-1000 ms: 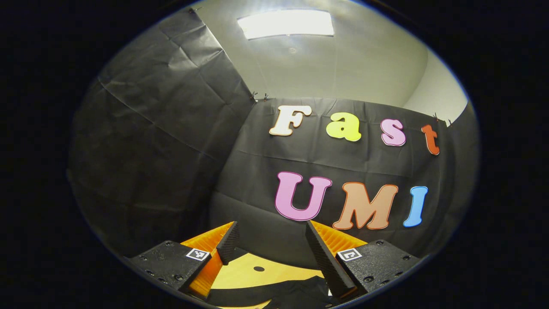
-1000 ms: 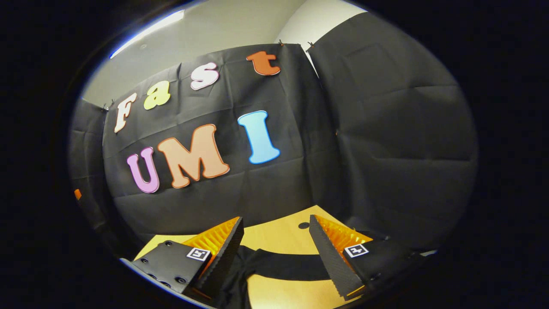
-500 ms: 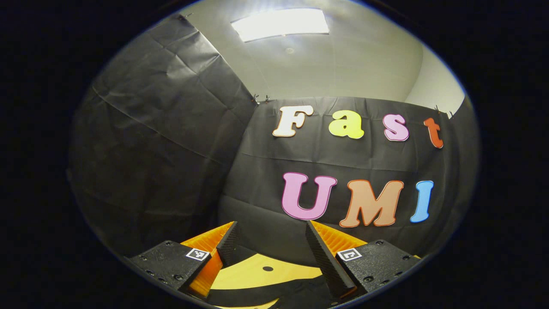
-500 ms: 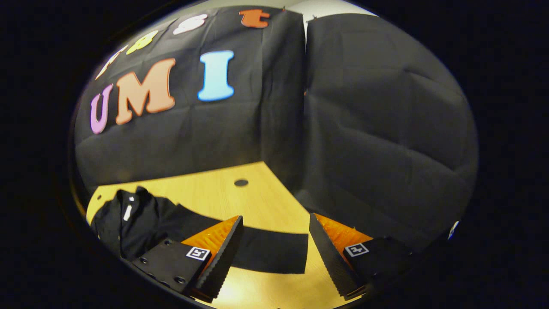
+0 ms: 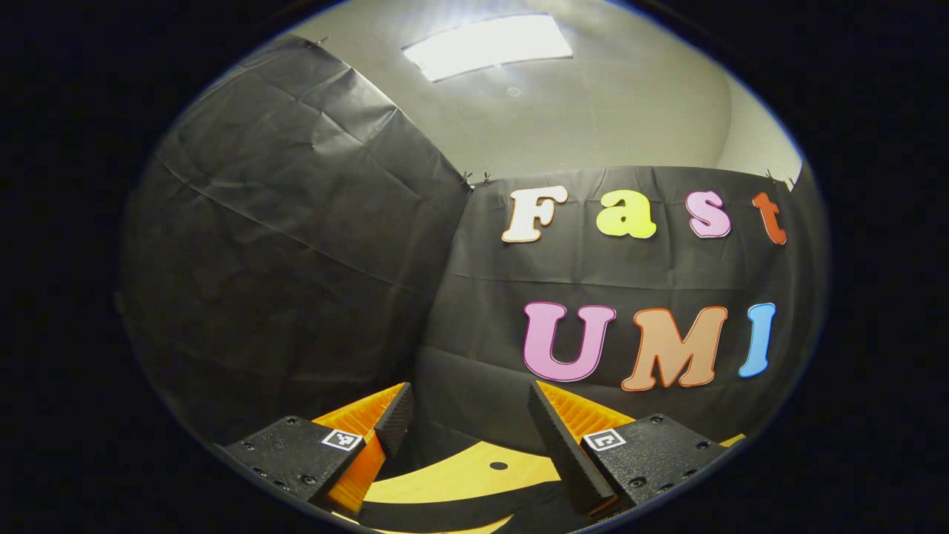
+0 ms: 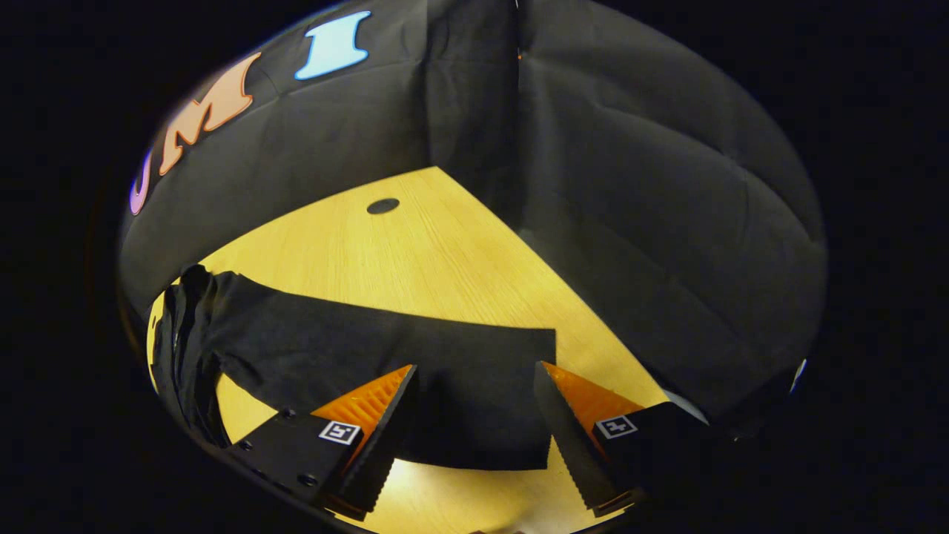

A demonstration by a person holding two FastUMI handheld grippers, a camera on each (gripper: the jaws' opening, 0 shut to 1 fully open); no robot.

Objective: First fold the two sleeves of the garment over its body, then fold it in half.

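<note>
A black garment lies flat on the wooden table [image 6: 415,252]. In the right gripper view one long sleeve [image 6: 385,348] stretches from the body [image 6: 182,334] at the left to a straight cuff edge at the right. My right gripper [image 6: 474,378] hovers open just above the cuff end, a finger on each side of it. In the left gripper view a strip of the black garment [image 5: 460,512] shows at the bottom, below my left gripper [image 5: 467,404], which is open, empty and aimed at the booth wall.
The black cloth wall closes the table off at the back and on both sides. A small dark hole [image 6: 383,205] sits in the tabletop beyond the sleeve, and one such hole [image 5: 498,466] lies between the left fingers. Bare wood lies beyond the sleeve.
The right gripper has tipped downward and come close over the sleeve's cuff end. The left gripper has swung slightly to the left and stays open.
</note>
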